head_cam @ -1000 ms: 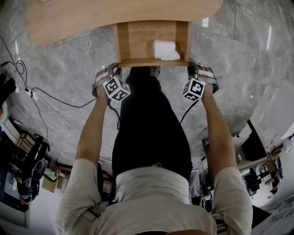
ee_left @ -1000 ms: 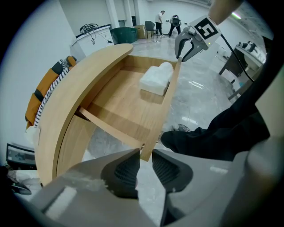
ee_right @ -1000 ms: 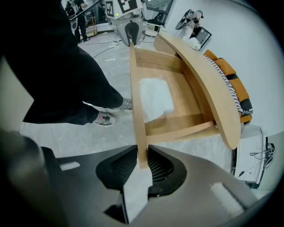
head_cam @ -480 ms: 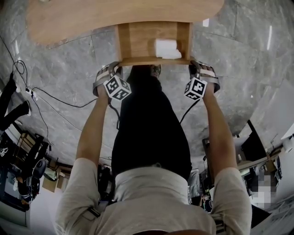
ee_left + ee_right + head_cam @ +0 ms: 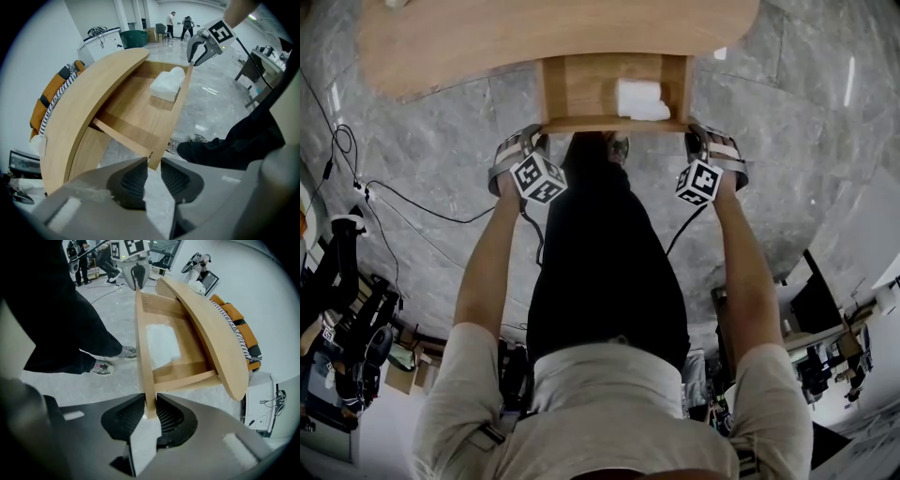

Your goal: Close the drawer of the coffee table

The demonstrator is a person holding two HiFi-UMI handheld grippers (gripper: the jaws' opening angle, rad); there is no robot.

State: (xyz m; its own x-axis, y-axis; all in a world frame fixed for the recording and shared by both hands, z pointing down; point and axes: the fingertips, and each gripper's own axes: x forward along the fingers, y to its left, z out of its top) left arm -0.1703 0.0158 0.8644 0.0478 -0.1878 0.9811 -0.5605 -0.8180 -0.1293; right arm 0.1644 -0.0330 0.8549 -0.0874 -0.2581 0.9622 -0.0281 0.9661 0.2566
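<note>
The light wooden coffee table (image 5: 553, 33) has its drawer pulled out toward me, with a white folded bundle (image 5: 639, 99) inside. The drawer front (image 5: 614, 124) runs between my two grippers. My left gripper (image 5: 536, 137) stands at its left end. In the left gripper view the panel's corner (image 5: 151, 159) sits just between the tips of the left gripper (image 5: 152, 177), with floor showing in the gap. My right gripper (image 5: 694, 137) is at the right end. In the right gripper view the right gripper (image 5: 150, 416) has both pads against the drawer front (image 5: 143, 348).
My legs and a shoe (image 5: 617, 145) are right below the drawer front. Cables (image 5: 403, 202) trail over the grey marble floor at left. An orange striped seat (image 5: 239, 329) stands behind the table. Desks and gear (image 5: 825, 337) crowd the room's edges.
Both grippers and the drawer front have shifted slightly toward the table, so a bit less of the drawer sticks out from under the top.
</note>
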